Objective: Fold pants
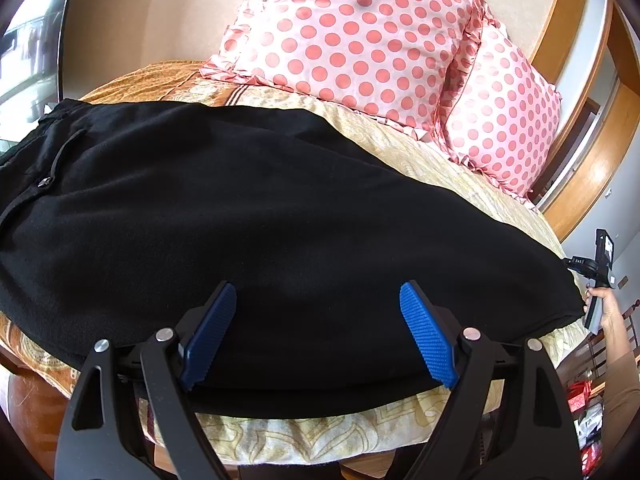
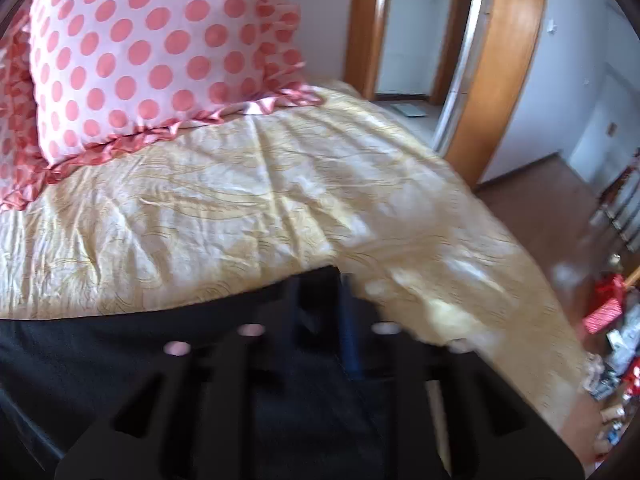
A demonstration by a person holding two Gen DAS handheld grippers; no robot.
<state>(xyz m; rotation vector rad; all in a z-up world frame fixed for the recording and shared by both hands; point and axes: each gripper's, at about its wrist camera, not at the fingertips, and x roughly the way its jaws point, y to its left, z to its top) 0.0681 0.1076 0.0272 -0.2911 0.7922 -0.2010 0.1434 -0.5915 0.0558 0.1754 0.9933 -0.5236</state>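
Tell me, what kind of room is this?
Most likely a bedroom. There is a bed with a yellow cover, two pink spotted pillows leaning at its head, and black pants spread out on it. A wooden door frame stands beside the bed.

We counted one pair of black pants (image 1: 256, 216) at the frame's center, two polka-dot pillows (image 1: 352, 36) (image 1: 504, 116) at upper right, one bed (image 1: 440, 160), and two claws (image 1: 318, 334) (image 2: 344, 320).
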